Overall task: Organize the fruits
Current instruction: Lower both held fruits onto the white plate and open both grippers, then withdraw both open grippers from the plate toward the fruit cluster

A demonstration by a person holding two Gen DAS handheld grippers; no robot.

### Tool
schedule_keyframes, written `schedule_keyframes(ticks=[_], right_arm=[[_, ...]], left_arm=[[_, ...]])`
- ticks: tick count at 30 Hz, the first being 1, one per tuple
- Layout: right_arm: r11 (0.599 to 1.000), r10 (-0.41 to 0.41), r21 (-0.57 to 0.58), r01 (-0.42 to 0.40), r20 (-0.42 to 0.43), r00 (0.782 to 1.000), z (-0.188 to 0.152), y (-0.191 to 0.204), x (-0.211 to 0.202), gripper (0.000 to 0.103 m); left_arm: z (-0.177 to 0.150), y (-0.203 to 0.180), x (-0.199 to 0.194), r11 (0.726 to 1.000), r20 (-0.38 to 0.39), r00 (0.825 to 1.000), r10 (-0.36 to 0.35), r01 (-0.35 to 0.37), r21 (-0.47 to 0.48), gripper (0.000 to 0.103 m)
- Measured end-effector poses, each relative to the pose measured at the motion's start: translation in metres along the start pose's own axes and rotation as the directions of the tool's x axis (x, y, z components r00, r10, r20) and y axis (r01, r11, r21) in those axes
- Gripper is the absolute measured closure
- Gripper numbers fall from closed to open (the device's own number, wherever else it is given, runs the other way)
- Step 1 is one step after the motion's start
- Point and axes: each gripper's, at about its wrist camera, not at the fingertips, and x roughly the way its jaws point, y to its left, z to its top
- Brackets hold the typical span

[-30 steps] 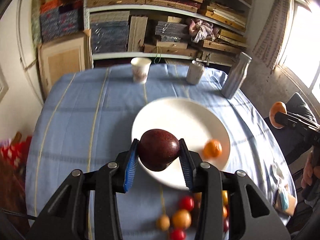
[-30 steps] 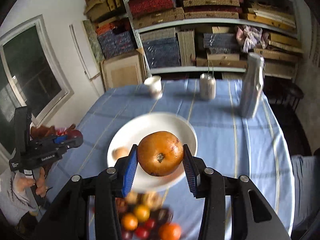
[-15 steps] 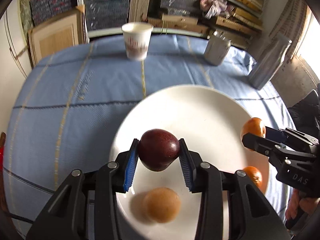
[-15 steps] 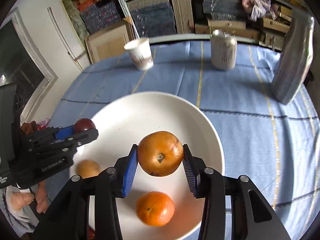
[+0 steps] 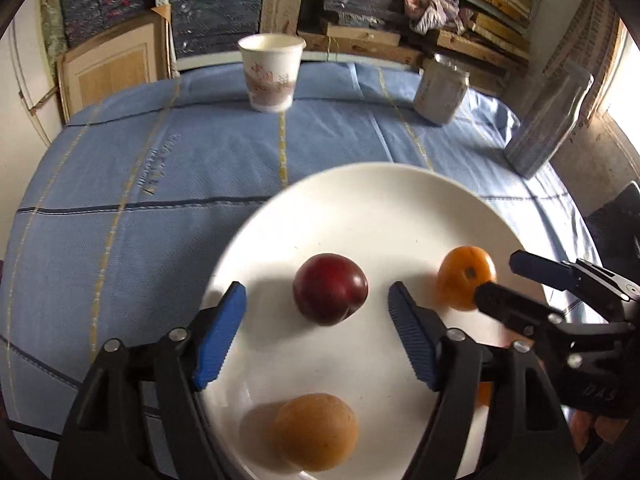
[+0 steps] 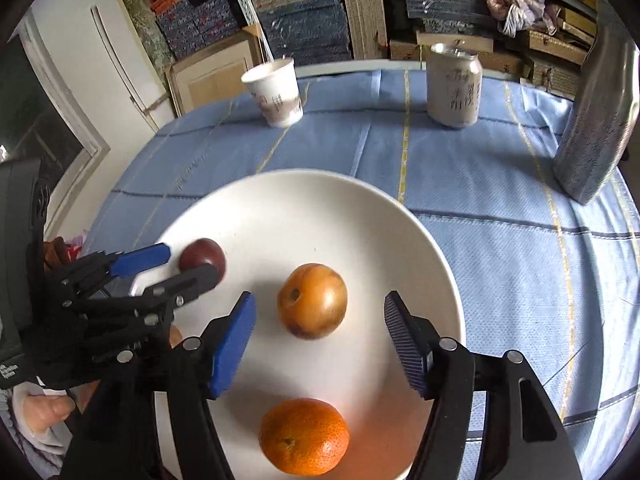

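Note:
A white plate [image 5: 360,200] sits on the blue cloth. My left gripper [image 5: 318,316] is open, its fingers either side of a dark red plum [image 5: 330,294] that rests on the plate. A tan round fruit [image 5: 316,432] lies on the plate below it. My right gripper [image 6: 320,320] is open around a yellow-orange fruit [image 6: 312,300] resting on the plate [image 6: 312,208]. A bright orange [image 6: 304,436] lies nearer the camera. The plum [image 6: 202,254] and left gripper [image 6: 176,268] show at the left; the yellow-orange fruit [image 5: 466,276] and right gripper [image 5: 508,284] show at the left wrist view's right.
A paper cup [image 5: 272,72], a drink can [image 5: 440,90] and a tall silver carton [image 5: 548,120] stand at the far side of the table. Shelves of stacked boards lie behind. The cup [image 6: 276,92], can [image 6: 454,84] and carton [image 6: 596,120] also show in the right wrist view.
Both grippers moved forward and down over the plate, then opened. The plum and the yellow-orange fruit, held half a second ago, now rest on the plate.

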Motion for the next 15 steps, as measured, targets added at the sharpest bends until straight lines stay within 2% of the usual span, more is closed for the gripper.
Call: schedule_keyframes(ticks=[9,12,15], right_arm=[[1.000,-0.004,-0.028,0.010,0.190,0.982,0.015,0.010,-0.089,0.034],[0.999,0.000,-0.040,0.011,0.243,0.970,0.011,0.015,-0.123,0.032],[0.999,0.006,-0.042,0.006,0.270,0.963,0.002,0.019,-0.146,0.029]], left_arm=[[-0.003,0.010,-0.066,1.000,0.080,0.997,0.013,-0.011,-0.023,0.027],[-0.013,0.008,-0.092,1.000,0.101,0.995,0.017,-0.016,-0.013,0.024],[-0.030,0.004,-0.114,1.000,0.119,0.993,0.021,-0.020,-0.004,0.017]])
